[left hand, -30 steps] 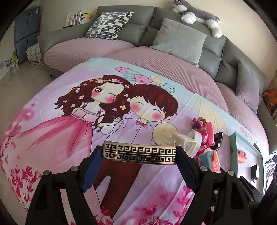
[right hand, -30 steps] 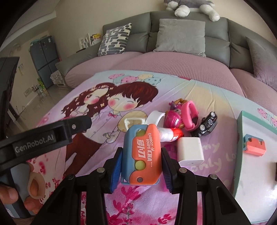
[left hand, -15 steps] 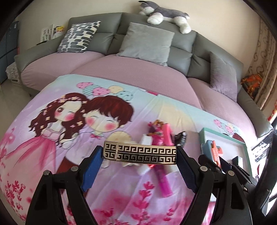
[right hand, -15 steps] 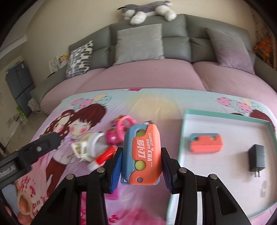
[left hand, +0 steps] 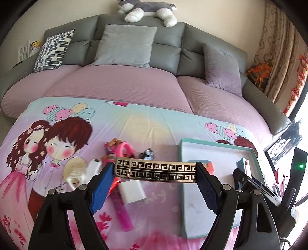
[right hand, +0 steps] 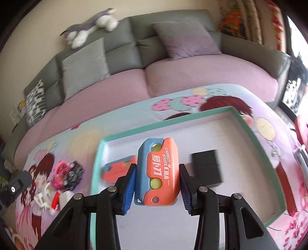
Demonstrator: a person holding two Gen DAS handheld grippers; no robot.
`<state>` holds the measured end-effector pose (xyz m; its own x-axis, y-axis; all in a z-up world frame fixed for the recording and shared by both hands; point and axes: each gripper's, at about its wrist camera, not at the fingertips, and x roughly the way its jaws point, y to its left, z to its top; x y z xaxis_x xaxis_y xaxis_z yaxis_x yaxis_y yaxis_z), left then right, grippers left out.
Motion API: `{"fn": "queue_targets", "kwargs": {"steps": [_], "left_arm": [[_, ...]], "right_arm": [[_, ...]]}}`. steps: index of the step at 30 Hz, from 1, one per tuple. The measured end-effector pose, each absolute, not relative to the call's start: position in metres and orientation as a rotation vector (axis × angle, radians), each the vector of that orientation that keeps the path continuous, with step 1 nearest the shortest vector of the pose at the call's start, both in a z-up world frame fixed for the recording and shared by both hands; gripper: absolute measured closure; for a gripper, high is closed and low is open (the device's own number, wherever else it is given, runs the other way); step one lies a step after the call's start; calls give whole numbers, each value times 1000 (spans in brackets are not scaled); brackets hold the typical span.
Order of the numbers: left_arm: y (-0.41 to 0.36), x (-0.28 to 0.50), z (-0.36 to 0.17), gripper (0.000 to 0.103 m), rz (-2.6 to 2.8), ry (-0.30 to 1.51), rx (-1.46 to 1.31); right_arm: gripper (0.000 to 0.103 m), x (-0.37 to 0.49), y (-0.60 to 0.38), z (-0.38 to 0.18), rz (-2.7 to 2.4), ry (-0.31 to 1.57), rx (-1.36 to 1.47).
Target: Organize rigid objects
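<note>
We read "CARROT KNIFE CHA" plus two Chinese characters, possibly 萝卜刀, on the orange-blue toy knife [right hand: 157, 173].

I count two carrot knives [right hand: 157, 173] [right hand: 117, 169], one black charger [right hand: 207, 167], one white charger [left hand: 131, 192], one gold bar [left hand: 156, 170], one tray [right hand: 248, 130], four cushions [left hand: 125, 45], one plush dog [left hand: 148, 9].

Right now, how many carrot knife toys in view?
2. One is clamped in the right claw, carrot knife toy, above the tray. The other lies in the tray at its left end, partly behind the claw. More could be hidden.
</note>
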<state>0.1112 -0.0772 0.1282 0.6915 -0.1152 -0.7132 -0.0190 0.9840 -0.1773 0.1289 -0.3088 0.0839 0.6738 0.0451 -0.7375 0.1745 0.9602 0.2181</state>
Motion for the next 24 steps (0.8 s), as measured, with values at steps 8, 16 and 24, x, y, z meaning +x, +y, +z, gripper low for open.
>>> {"fn": "queue_targets", "kwargs": {"steps": [8, 16, 24], "left_arm": [[-133, 126, 134, 20, -137, 815, -91], [-170, 140, 129, 20, -188, 832, -51], [-193, 150, 99, 20, -202, 903, -45]], "right_arm": [[58, 123, -360, 84, -213, 832, 330], [58, 118, -392, 75, -317, 851, 355], [58, 118, -404, 65, -391, 890, 353]]}}
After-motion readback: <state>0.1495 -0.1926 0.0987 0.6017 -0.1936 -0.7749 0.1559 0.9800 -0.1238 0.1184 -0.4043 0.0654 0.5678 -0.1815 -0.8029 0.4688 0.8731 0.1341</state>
